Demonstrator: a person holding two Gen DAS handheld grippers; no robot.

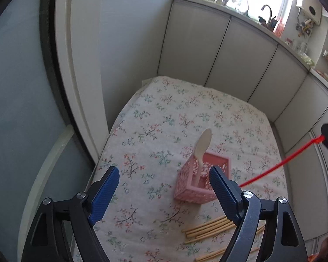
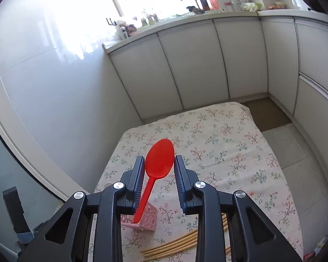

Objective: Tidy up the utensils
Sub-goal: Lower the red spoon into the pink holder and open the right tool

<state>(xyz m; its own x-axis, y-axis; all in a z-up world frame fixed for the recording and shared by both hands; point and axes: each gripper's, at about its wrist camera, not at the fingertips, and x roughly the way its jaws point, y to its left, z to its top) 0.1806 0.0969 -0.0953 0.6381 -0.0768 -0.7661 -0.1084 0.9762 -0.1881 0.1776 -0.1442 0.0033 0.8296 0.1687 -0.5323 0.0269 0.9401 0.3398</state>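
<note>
- Between the right gripper point(image 2: 159, 163) pads: a red plastic spoon point(image 2: 158, 163), clamped across its bowl, handle hanging down towards the pink lattice basket point(image 2: 147, 218)
- Left gripper point(image 1: 164, 179): jaws wide, holding nothing
- Basket point(image 1: 199, 183) on the floral cloth point(image 1: 164, 113) already holds a cream spoon point(image 1: 202, 146); bamboo chopsticks point(image 1: 205, 227) lie loose beside it
- Recommended: steer the handle tip over the basket mouth, lower it inside, then release

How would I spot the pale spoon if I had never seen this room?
Start at the table with the flowered cloth below the kitchen cabinets. On it stands a small pink lattice basket, with wooden chopsticks lying loose on the cloth in front of it. The pale spoon stands in that basket, bowl upward: cream-coloured, unlike the red spoon held in the right tool.
</note>
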